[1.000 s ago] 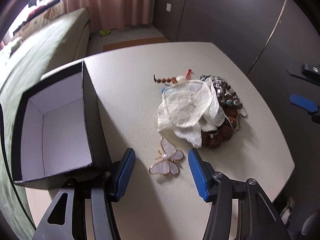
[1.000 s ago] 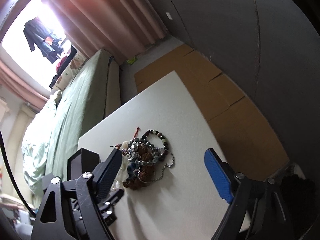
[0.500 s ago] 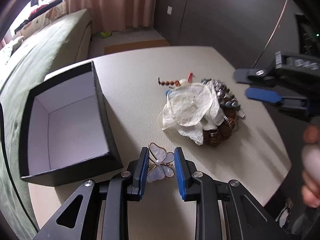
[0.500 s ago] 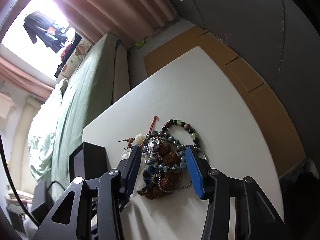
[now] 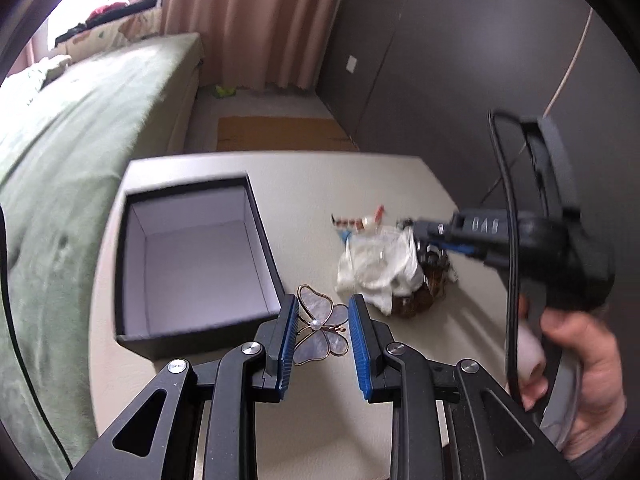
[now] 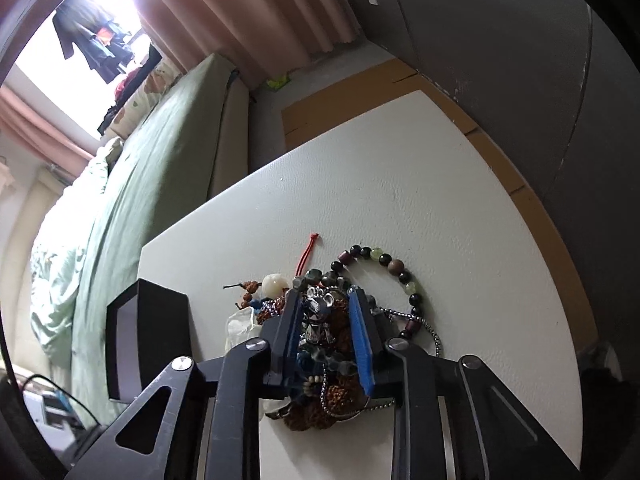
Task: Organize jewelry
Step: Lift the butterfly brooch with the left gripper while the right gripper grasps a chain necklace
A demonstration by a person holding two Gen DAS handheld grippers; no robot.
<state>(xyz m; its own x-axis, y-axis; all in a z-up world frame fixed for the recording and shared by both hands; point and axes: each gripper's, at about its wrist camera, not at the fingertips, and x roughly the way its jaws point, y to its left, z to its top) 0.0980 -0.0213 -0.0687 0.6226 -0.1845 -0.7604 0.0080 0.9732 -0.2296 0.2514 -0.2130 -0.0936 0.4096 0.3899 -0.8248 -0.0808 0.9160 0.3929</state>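
Note:
My left gripper (image 5: 323, 334) is shut on a pearly butterfly brooch (image 5: 322, 330) with a gold rim and holds it above the table, beside the near right corner of an open black box (image 5: 192, 256) with a white inside. My right gripper (image 6: 325, 330) is shut on a silver bear pendant (image 6: 318, 316) on top of a pile of bead bracelets and chains (image 6: 352, 344). In the left wrist view the right gripper (image 5: 452, 236) reaches onto that pile (image 5: 424, 284), next to a white cloth pouch (image 5: 378, 264).
The white table (image 6: 420, 200) ends close on the right, with brown floor mats below. A green bed (image 5: 68, 128) runs along the left. The black box (image 6: 148, 336) stands left of the pile. A dark wall is behind.
My left gripper lifted the butterfly brooch off the table toward the box. My right gripper moved down onto the pile and closed on the pendant.

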